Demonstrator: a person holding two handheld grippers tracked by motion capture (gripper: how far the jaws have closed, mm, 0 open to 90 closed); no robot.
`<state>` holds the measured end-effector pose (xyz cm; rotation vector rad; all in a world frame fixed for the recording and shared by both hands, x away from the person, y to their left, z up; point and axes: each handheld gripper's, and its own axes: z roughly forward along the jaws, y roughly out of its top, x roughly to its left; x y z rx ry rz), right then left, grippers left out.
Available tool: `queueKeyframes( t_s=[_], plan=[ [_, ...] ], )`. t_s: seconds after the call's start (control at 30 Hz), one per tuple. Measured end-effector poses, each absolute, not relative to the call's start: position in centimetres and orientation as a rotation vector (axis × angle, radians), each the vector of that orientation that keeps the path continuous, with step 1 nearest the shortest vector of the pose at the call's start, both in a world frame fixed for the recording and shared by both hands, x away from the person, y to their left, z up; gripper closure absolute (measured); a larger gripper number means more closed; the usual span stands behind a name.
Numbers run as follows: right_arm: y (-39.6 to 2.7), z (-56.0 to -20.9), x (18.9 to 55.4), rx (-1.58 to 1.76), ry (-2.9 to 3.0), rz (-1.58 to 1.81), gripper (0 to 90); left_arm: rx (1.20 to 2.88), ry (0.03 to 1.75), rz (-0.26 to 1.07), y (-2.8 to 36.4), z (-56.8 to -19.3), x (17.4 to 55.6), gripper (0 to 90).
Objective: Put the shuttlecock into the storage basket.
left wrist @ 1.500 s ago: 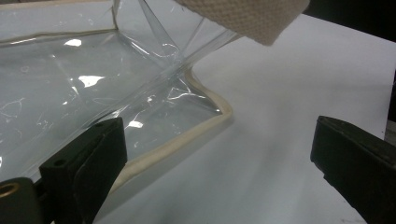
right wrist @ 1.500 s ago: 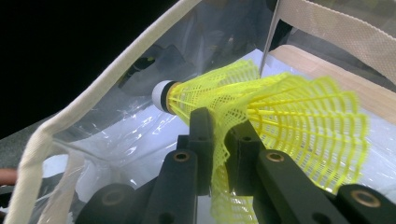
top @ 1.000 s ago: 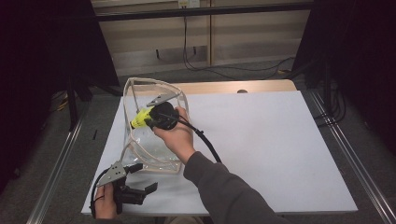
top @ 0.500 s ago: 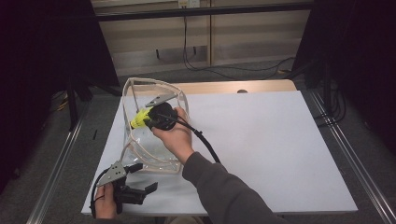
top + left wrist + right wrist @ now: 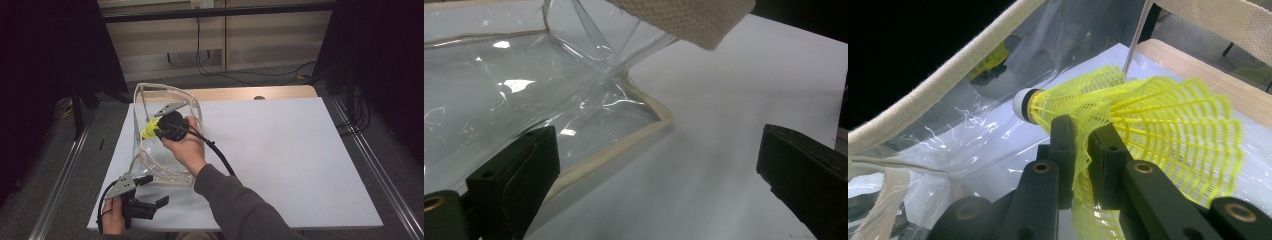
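Observation:
A clear plastic bag (image 5: 165,165) with cream cloth trim stands open on the white table. My right gripper (image 5: 152,127) reaches into its mouth, shut on the skirt of a yellow shuttlecock (image 5: 149,130). In the right gripper view the jaws pinch the yellow mesh skirt (image 5: 1128,125), and the white cork tip (image 5: 1021,104) points away into the bag (image 5: 923,95). My left gripper (image 5: 150,192) rests near the table's front left, just in front of the bag, open. Its jaws stand wide apart in the left gripper view, with the bag's trimmed corner (image 5: 659,117) lying ahead and nothing between them.
The white tabletop (image 5: 290,150) stretches to the right of the bag. A strip of wood (image 5: 250,93) shows along its far edge. Metal rails (image 5: 380,170) run along both sides of the table. A black cable (image 5: 220,155) trails from the right gripper across the table.

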<state>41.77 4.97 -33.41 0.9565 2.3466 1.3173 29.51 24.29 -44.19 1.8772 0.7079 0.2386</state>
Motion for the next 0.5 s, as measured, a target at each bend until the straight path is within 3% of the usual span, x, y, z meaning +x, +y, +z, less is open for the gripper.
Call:
queueKeyframes(
  t_s=[0.5],
  plan=[
    [5.70, -34.41, 41.98, 0.949, 2.380, 1.280, 81.0, 1.884, 0.704, 0.235, 24.33, -44.17, 29.50, 3.3]
  ],
)
